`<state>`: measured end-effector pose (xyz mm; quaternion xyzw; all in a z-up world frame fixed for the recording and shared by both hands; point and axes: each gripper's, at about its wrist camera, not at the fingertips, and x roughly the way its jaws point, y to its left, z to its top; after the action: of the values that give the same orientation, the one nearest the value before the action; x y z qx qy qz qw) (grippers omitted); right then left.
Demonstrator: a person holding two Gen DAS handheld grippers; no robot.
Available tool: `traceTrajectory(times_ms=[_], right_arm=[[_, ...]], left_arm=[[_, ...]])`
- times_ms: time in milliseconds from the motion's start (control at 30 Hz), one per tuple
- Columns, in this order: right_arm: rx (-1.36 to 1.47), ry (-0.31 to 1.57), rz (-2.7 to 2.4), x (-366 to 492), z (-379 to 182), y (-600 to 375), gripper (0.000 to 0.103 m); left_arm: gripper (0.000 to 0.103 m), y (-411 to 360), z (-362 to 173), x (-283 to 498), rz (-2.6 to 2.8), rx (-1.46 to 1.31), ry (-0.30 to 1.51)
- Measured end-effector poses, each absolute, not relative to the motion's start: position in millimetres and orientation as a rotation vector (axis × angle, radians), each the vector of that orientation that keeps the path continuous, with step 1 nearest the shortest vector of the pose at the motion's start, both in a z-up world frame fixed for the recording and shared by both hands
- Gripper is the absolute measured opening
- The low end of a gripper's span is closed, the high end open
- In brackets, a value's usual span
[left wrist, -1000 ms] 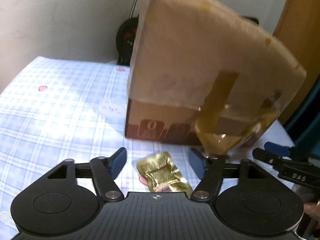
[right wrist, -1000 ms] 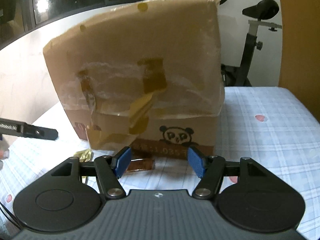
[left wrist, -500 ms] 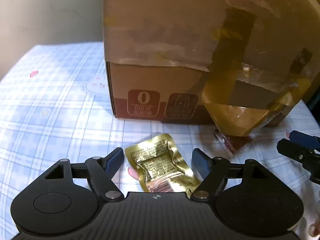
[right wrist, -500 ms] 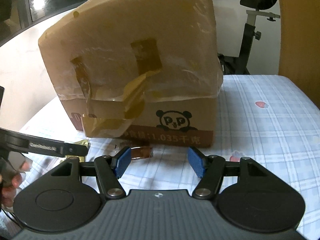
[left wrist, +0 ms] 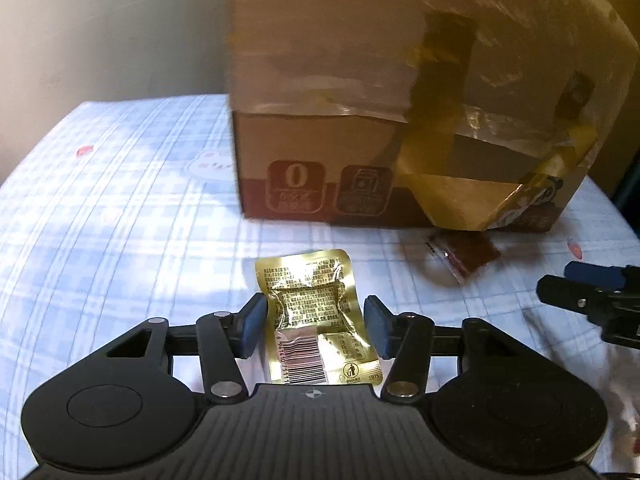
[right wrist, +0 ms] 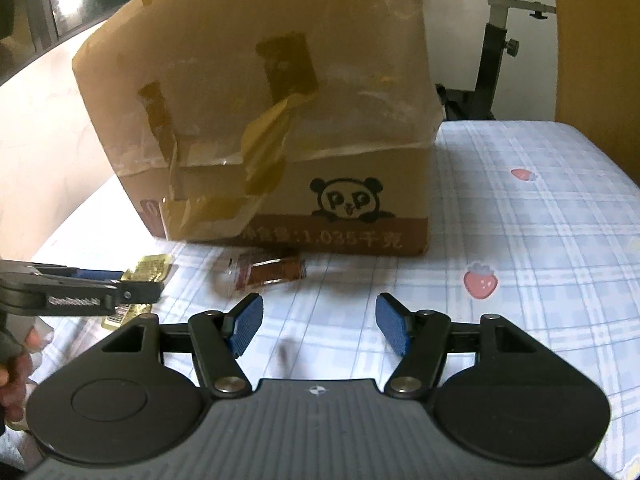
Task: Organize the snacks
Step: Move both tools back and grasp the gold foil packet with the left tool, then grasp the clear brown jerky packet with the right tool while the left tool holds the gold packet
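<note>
A gold foil snack packet [left wrist: 316, 312] lies flat on the blue checked cloth [left wrist: 120, 240], between the open fingers of my left gripper [left wrist: 314, 326]; the pads stand beside it, apart from it. It also shows in the right wrist view [right wrist: 146, 270]. A dark red snack packet [left wrist: 466, 254] lies by the front of a taped cardboard box [left wrist: 400, 120]. In the right wrist view that red packet [right wrist: 268, 272] lies just ahead of my right gripper [right wrist: 318, 324], which is open and empty. The box [right wrist: 280, 120] stands behind it.
My left gripper [right wrist: 80, 292] reaches in from the left in the right wrist view; my right gripper's fingers [left wrist: 592, 292] show at the right edge of the left wrist view. An exercise bike [right wrist: 500, 40] stands behind the table.
My left gripper has moved forward and down, so the gold packet now lies between its fingers. My right gripper has come closer to the red packet. Both stay open.
</note>
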<state>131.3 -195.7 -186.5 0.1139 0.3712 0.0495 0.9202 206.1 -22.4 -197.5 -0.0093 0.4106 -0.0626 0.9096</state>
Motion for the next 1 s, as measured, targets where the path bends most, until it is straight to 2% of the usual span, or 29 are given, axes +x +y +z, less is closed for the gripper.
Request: traceTrajectory(times_ms=[100, 233, 467, 667, 800, 933, 1000], right_arm=[[0.216, 0.772, 0.119, 136.4, -187.2, -189.6, 0.066], [0.16, 0.781, 0.152, 150.5, -188.1, -174.7, 0.075], [0.064, 0.81, 0.141, 187.0, -196.7, -144.4, 0.076], [0.007, 0.811, 0.08, 202.1, -208.0, -127.9, 0.085], [0.014, 0.798, 0.084, 199.7, -209.1, -132.1, 0.079], [0.046, 0.788, 0.101, 190.6, -208.5, -138.5, 0.068], [0.052, 0.787, 0.12, 183.2, -208.0, -142.7, 0.067]], left_arm=[[0.055, -12.3, -197.6, 194.2, -0.121, -0.04, 0.843], [0.055, 0.7, -203.6, 195.3, -0.122, -0.042, 0.83], [0.056, 2.5, -205.5, 201.1, -0.126, -0.047, 0.812], [0.056, 8.4, -204.8, 192.4, -0.132, -0.067, 0.798], [0.056, 8.3, -205.6, 192.6, -0.13, -0.065, 0.794], [0.056, 8.9, -207.4, 193.8, -0.131, -0.065, 0.794], [0.056, 9.3, -207.8, 193.9, -0.132, -0.068, 0.793]])
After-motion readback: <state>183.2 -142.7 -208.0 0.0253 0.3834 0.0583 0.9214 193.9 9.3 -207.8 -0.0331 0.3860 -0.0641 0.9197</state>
